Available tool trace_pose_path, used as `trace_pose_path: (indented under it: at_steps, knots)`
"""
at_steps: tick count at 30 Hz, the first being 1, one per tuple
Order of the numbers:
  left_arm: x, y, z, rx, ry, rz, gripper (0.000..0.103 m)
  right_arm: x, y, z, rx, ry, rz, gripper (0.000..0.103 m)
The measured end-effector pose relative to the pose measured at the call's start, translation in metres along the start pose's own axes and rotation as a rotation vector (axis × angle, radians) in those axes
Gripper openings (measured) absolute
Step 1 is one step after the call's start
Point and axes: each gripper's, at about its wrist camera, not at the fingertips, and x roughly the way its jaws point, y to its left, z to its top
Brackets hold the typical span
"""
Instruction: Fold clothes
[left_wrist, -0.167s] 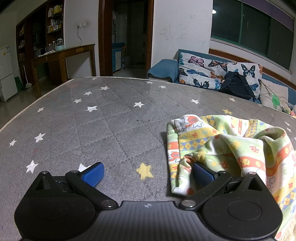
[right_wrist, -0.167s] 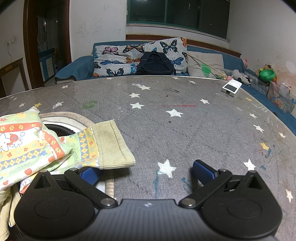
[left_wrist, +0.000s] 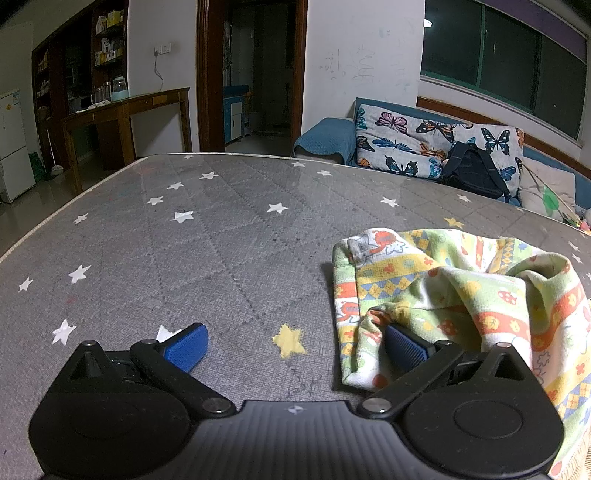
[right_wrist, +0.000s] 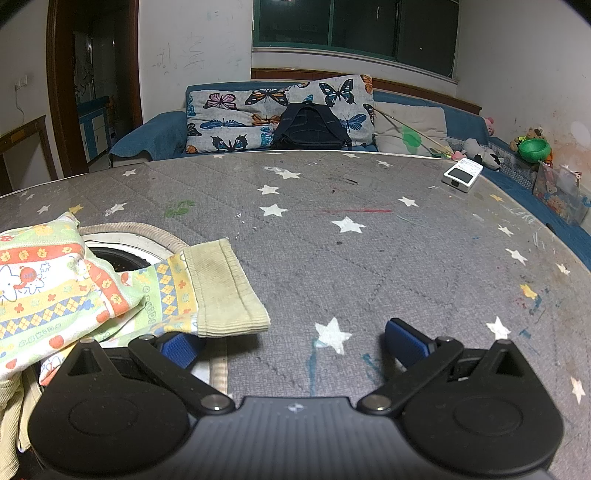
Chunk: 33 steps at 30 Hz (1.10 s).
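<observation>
Little folding is judged done: the patterned garment (left_wrist: 461, 295) is seen bunched and rumpled on the star-print mat (left_wrist: 229, 258), while left gripper (left_wrist: 295, 343) and right gripper (right_wrist: 295, 343) are held spread wide, nothing pinched.

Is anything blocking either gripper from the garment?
Nothing visible. The patterned garment already lies against the left gripper and the right gripper, both open; only bare mat lies beyond it.
</observation>
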Motion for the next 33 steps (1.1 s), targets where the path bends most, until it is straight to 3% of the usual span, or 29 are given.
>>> trace_pose_path:
  at_steps: [33]
  knots:
    - [-0.0012, 0.0008, 0.0025, 0.001, 0.0, 0.001, 0.103, -0.0001, 0.0, -0.0003, 0.0, 0.0, 0.0, 0.103]
